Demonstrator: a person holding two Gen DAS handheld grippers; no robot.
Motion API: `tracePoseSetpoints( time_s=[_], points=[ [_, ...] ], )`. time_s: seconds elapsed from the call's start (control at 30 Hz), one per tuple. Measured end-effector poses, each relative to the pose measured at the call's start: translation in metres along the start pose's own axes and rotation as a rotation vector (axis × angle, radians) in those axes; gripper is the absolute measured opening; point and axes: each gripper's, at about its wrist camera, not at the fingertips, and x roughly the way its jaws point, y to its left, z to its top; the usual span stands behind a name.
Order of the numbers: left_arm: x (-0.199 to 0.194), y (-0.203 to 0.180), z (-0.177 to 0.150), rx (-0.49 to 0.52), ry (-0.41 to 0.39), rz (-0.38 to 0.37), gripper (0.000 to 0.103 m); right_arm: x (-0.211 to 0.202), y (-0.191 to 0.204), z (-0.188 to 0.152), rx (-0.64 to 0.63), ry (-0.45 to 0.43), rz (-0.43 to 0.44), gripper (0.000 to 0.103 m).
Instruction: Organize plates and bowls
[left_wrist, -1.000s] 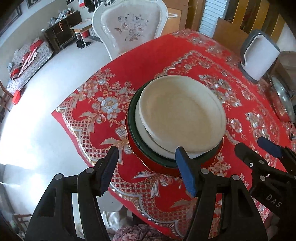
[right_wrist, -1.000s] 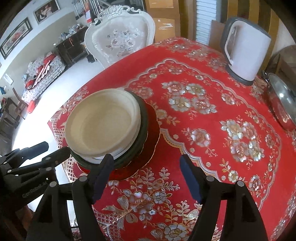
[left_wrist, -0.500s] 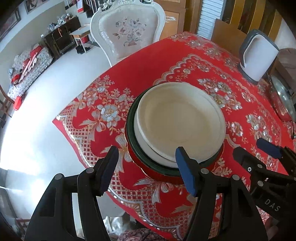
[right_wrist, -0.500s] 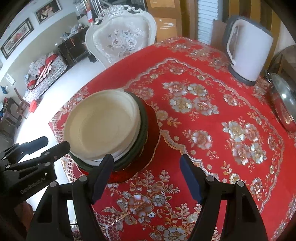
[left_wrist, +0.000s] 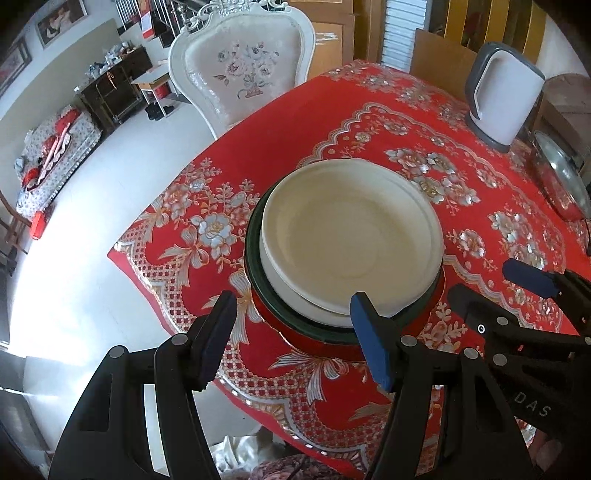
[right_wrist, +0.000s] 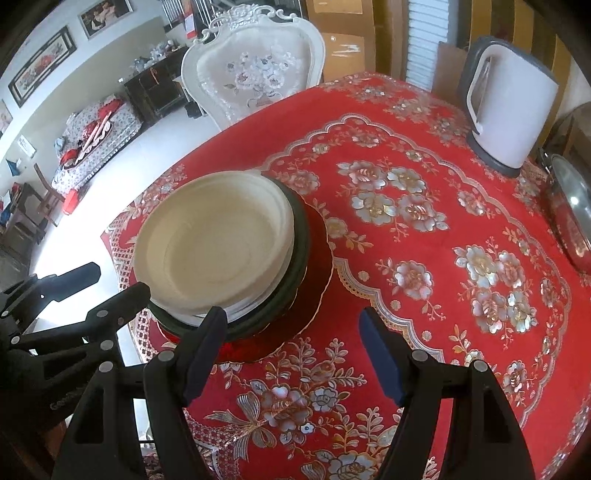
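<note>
A stack of dishes stands near the table's left corner: a cream plate (left_wrist: 351, 232) (right_wrist: 214, 240) on top, a white plate (left_wrist: 295, 299) (right_wrist: 255, 306) under it, then a dark green dish (left_wrist: 255, 254) (right_wrist: 301, 240) and a red plate (left_wrist: 317, 341) (right_wrist: 317, 266) at the bottom. My left gripper (left_wrist: 291, 310) (right_wrist: 118, 280) hovers open over the stack's near edge and holds nothing. My right gripper (right_wrist: 293, 319) (left_wrist: 491, 284) is open too, just right of the stack over the red floral tablecloth (right_wrist: 406, 258), and is empty.
A white electric kettle (left_wrist: 506, 96) (right_wrist: 513, 103) stands at the back right. A steel lid (left_wrist: 561, 181) (right_wrist: 569, 210) lies at the right edge. A white upholstered chair (left_wrist: 243, 66) (right_wrist: 255, 74) faces the far side. The cloth's corner (left_wrist: 122, 254) hangs over the floor.
The left gripper has rolled a little, so the table sits more level in its view. The stack, the right gripper and both jaw widths look unchanged.
</note>
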Motion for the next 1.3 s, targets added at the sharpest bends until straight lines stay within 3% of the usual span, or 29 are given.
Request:
tracePoseSetpoints(
  time_s=[1.3],
  points=[
    [0.001,-0.0004,-0.0068,0.025,0.019,-0.035,0.065,0.0025,0.001,-0.0014,0.006,0.009,0.021,0.074]
  ],
)
